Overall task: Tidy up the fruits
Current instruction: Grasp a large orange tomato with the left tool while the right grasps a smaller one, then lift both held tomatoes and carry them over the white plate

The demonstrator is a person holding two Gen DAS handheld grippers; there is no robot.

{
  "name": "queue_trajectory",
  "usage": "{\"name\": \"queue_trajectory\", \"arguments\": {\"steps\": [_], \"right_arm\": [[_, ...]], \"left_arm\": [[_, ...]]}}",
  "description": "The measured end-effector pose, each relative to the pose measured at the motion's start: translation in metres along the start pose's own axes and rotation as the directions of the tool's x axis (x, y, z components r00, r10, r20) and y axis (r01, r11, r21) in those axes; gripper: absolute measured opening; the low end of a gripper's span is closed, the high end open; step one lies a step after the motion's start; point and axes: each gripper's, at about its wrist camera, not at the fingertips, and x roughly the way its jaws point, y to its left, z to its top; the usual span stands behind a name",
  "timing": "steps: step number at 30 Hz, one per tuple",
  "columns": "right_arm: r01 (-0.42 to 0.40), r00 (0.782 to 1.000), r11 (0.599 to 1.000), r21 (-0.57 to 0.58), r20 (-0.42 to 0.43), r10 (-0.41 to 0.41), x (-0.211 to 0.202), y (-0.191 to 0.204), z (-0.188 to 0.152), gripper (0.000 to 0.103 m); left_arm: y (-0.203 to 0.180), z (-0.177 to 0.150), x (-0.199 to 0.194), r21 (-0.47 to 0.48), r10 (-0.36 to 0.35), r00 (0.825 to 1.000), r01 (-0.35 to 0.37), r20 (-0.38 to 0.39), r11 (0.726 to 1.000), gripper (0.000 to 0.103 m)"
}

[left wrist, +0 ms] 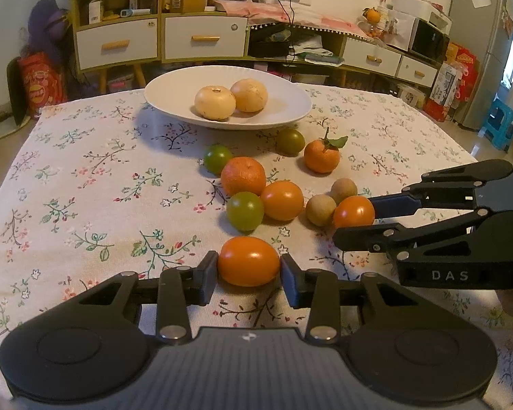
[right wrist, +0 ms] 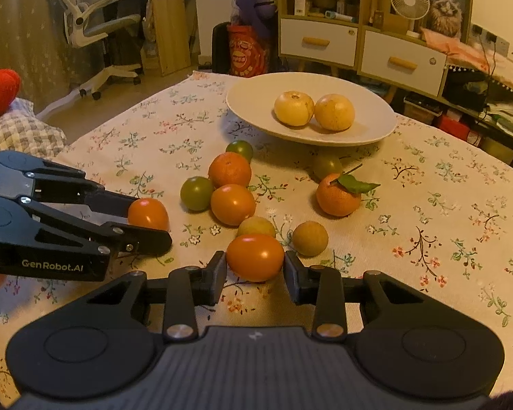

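A white plate [left wrist: 174, 83] at the table's far side holds two pale yellow fruits [left wrist: 215, 102]. Loose fruits lie in front of it: oranges, orange tomatoes, green tomatoes and small tan fruits. My left gripper [left wrist: 249, 266] is shut on an orange tomato [left wrist: 248, 261] at table level; it also shows in the right wrist view [right wrist: 148, 214]. My right gripper [right wrist: 255, 262] is shut on another orange tomato [right wrist: 255, 252], seen from the left wrist view [left wrist: 354, 212]. A leafy mandarin [right wrist: 338, 195] lies to the right.
A floral tablecloth [left wrist: 85, 177] covers the table. Cabinets with drawers [left wrist: 205, 37] stand behind it, an office chair [right wrist: 95, 30] to the far left, a blue stool [left wrist: 501, 123] at the right.
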Motion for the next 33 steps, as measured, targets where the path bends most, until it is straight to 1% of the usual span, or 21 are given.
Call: {"name": "queue_trajectory", "arguments": {"steps": [11, 18, 27, 33], "right_arm": [[-0.006, 1.000, 1.000, 0.024, 0.022, 0.006, -0.006, -0.003, 0.008, 0.033], [0.013, 0.999, 0.999, 0.051, 0.039, -0.015, -0.008, -0.011, 0.016, 0.033], [0.042, 0.997, 0.996, 0.079, 0.068, -0.047, -0.006, -0.026, 0.035, 0.033], [0.057, 0.994, 0.990, 0.126, 0.082, -0.067, -0.001, -0.042, 0.051, 0.033]], "left_arm": [[0.002, 0.012, -0.006, -0.027, -0.013, 1.000, 0.014, 0.015, 1.000, 0.024], [0.002, 0.025, -0.008, -0.038, -0.017, 0.999, 0.018, 0.034, 0.999, 0.024], [0.007, 0.052, -0.005, -0.070, 0.002, 0.998, 0.002, 0.067, 0.998, 0.024], [0.008, 0.069, 0.002, -0.100, 0.014, 0.997, -0.006, 0.081, 0.995, 0.024]]}}
